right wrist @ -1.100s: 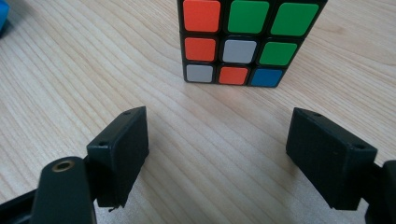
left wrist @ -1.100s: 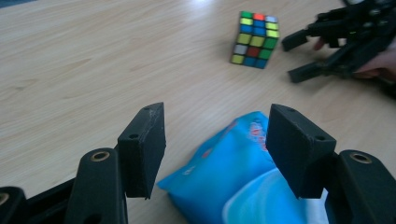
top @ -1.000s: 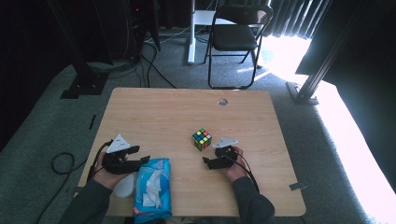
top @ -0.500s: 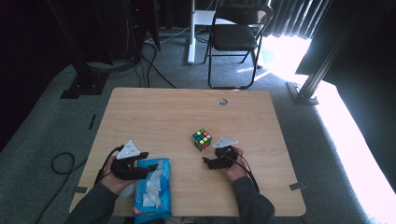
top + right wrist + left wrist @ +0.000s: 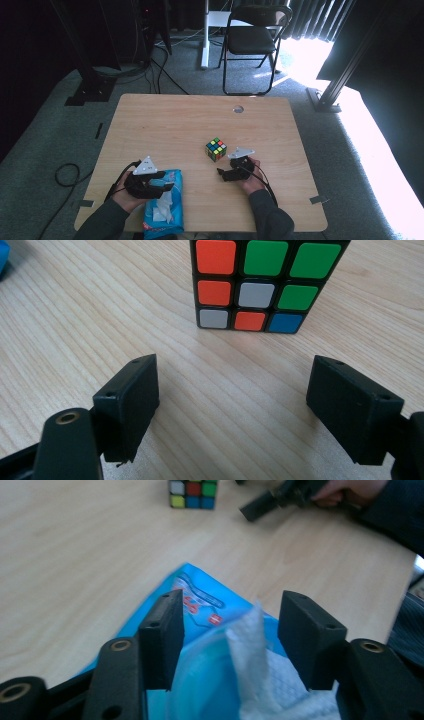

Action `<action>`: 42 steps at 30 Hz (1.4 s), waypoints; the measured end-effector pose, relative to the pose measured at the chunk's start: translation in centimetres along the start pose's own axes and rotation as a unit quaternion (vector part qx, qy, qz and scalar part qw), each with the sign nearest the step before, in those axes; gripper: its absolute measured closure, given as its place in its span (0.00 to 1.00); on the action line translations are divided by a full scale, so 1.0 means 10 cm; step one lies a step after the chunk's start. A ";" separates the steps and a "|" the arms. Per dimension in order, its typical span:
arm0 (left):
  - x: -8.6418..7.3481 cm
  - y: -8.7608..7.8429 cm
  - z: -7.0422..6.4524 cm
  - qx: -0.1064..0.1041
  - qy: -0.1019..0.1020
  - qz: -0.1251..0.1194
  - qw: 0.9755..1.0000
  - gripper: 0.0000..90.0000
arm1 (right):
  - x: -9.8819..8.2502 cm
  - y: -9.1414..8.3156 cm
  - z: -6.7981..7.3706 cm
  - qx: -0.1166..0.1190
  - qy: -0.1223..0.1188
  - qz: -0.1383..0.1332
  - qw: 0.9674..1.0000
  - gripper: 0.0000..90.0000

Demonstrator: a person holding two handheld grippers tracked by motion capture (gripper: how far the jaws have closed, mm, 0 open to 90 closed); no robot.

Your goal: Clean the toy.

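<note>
Between the closing left tongs (image 5: pixel 230 640) stands the pack's white wipe (image 5: pixel 255 665), untouched.

Folding chair (image 5: pixel 254 37) beyond wooden table (image 5: pixel 170 120)

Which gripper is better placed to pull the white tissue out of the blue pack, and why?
Left. The left gripper sits over the blue pack, its jaws either side of the white tissue. The right gripper faces the cube.

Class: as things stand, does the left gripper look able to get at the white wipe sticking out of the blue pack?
Probably yes: the left gripper is over the blue pack, its fingers just closing either side of the white wipe, with nothing between.
</note>
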State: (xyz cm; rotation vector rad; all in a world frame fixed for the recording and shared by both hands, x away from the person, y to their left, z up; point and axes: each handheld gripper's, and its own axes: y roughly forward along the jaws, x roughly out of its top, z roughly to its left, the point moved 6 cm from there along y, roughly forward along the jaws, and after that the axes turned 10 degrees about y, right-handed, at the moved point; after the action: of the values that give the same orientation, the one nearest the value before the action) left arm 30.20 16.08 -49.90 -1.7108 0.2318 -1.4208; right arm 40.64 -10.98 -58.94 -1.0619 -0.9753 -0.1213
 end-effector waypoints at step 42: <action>0.27 -0.17 0.28 0.004 -0.010 -0.056 0.998 0.99 | 0.00 0.00 0.00 0.000 0.000 0.000 1.000 0.23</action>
State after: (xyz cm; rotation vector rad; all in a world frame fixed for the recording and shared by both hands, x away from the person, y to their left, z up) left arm 32.90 16.82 -46.66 -1.7540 0.1189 -1.4822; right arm 40.64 -10.98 -58.94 -1.0617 -0.9755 -0.1210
